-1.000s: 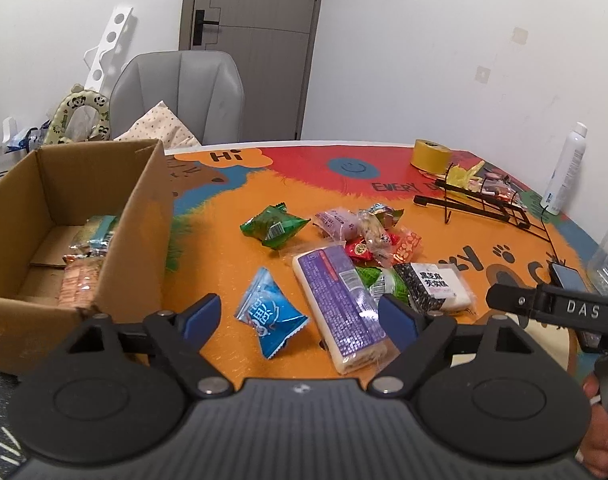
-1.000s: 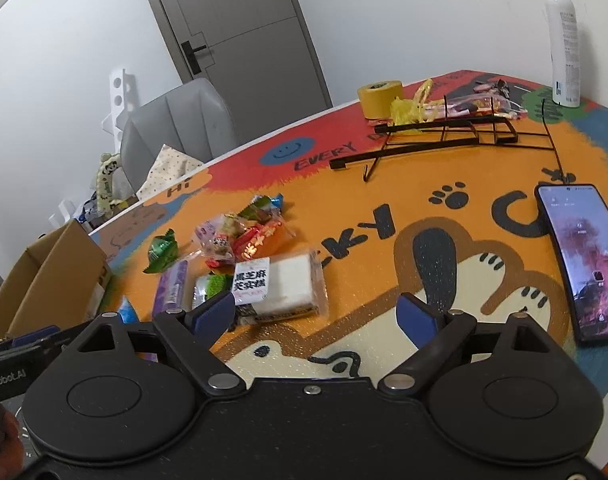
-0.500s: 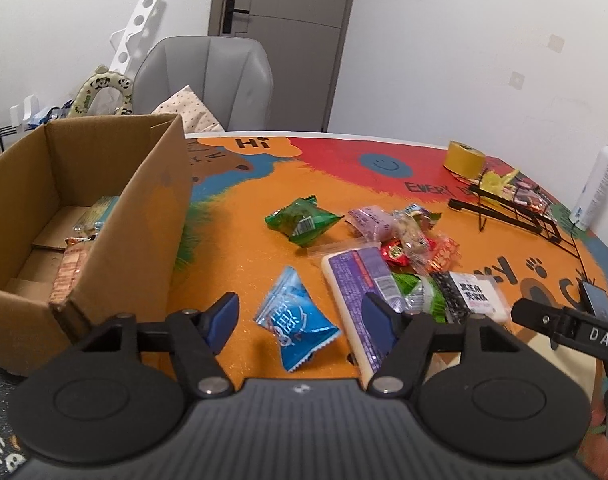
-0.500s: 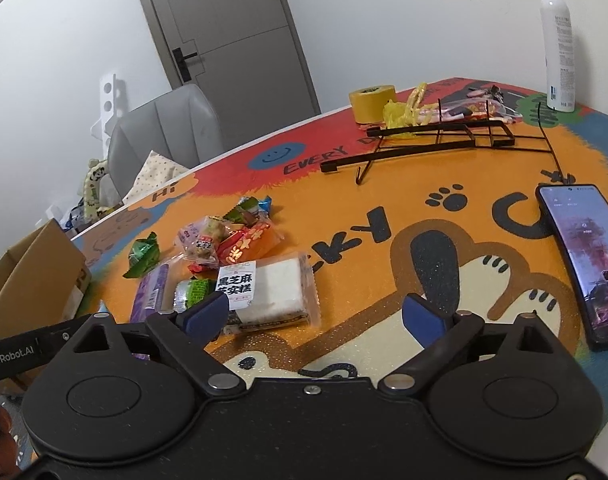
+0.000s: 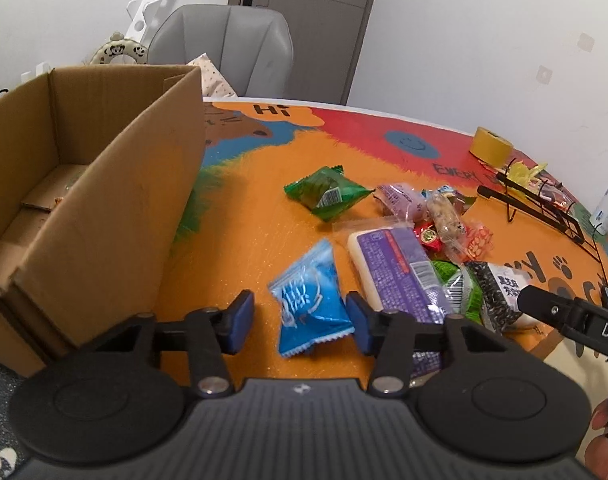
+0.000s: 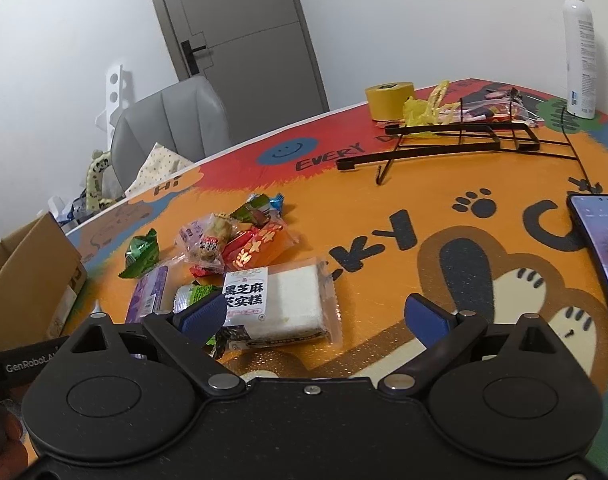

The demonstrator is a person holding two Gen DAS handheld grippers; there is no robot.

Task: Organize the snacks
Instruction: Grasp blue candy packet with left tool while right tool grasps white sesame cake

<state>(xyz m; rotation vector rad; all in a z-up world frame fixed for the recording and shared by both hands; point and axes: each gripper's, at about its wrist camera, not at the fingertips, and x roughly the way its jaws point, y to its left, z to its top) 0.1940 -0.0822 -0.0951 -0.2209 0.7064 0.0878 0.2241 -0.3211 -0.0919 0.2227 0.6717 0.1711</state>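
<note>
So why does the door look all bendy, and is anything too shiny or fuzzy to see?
Left wrist view: the fisheye lens curves the door and darkens the picture's corners; the blue packet looks sharp, with small glints on its wrapper. Right wrist view: the door leans and bows the same way; the cake wrapper has slight glare, yet its label is readable.

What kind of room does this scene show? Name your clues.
Probably a room in a home: a closed grey door, a padded grey chair and a table under a cartoon mat strewn with snacks.
</note>
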